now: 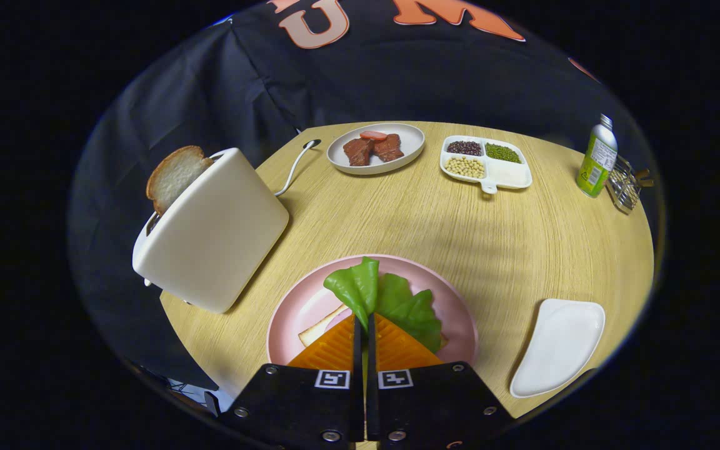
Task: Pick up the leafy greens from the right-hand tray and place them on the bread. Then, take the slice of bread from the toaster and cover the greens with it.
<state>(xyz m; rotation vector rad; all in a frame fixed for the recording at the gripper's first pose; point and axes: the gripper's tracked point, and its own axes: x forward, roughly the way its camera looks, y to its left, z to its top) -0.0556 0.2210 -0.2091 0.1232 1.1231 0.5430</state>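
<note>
The gripper [365,325] is seen w/ its two fingers pressed nearly together, only a thin slit left between them, and the leafy greens [360,287] are pinched in that slit at the fingertips. One leaf is held standing up ahead of the tips; a second lobe is spread to the right of the fingers, lying over the pink plate [300,306]. The greens are thus held just above the plate, over the slice of bread [316,330] – a pale corner of that slice is visible on the plate, left of the fingers, the rest being hidden by fingers and leaf. Whether the greens are already touching the bread cannot be told.

The toaster [213,231] is set on the wooden table [447,219], left of the plate and near it, w/ a second slice of bread [174,175] sticking out of its slot. A cable is run from the toaster toward the back of the table.

To the right of the plate, apart from it, a white tray [560,347] is placed near the table edge – bare.

Beyond, at the far side: a white dish [375,149] w/ brown meat pieces and a pinkish slice, a divided dish [486,162] beside it holding beans in three compartments (dark, green, pale), and at the far right a green bottle [596,159] just beside a wire rack [625,184].
</note>
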